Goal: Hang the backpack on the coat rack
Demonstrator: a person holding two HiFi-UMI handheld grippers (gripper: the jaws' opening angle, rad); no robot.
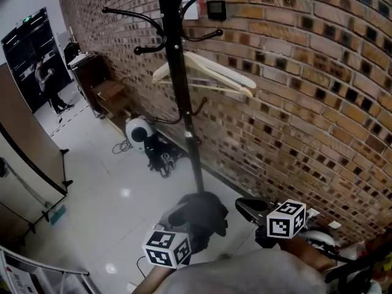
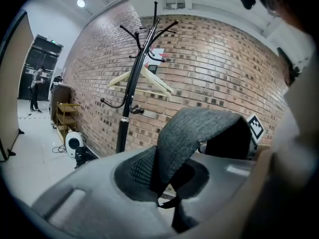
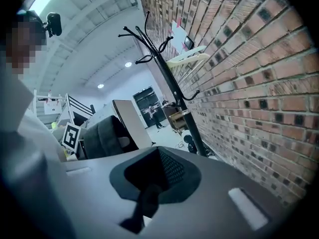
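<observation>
Both arms are low and tucked close to my body, and the backpack [image 1: 199, 216] hangs between my two grippers, down by the foot of the coat rack [image 1: 181, 90] and on none of its hooks. My left gripper [image 2: 164, 190] tilts up toward the rack, its jaws pinched together on the grey padded shoulder strap [image 2: 192, 133], which arches up out of them in a wide loop. My right gripper [image 3: 144, 203] sits to the right of the bag, nose angled up along the brick wall [image 1: 294, 90], jaws closed on a thin black strap [image 3: 147, 195] that runs through the hollow between them. From the head view the two marker cubes flank the dark bag, left one just below it, right one off to the side. Higher on the rack a wooden hanger [image 1: 208, 72] rests on a hook beside the pole.
</observation>
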